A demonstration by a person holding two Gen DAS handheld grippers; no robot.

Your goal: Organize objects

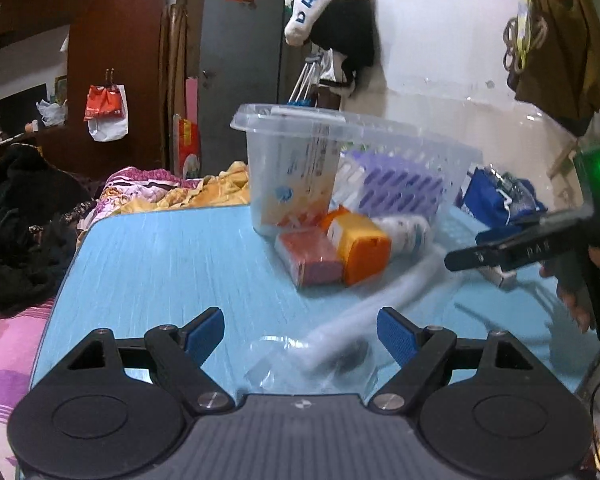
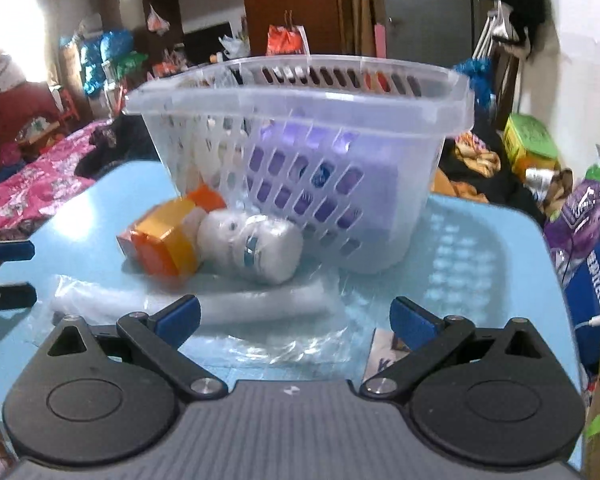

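A clear slotted plastic basket point(image 2: 300, 152) stands on the light blue table point(image 2: 479, 280); something purple lies inside it. It also shows in the left wrist view point(image 1: 359, 160). In front of it lie an orange box point(image 2: 168, 240), a white wrapped roll point(image 2: 252, 248) and a long white tube in clear plastic wrap point(image 2: 228, 304). The left wrist view also shows a pink-orange box point(image 1: 307, 256) beside the orange box point(image 1: 359, 248). My left gripper point(image 1: 300, 336) is open above the wrap point(image 1: 319, 356). My right gripper point(image 2: 296, 320) is open over the tube, holding nothing.
A bed with pink and yellow bedding point(image 1: 160, 192) lies past the table's far edge. Blue and purple packages point(image 2: 591, 240) and a green box point(image 2: 527, 140) crowd the table's right side. A small card point(image 2: 383, 356) lies near my right gripper. Wardrobes stand behind.
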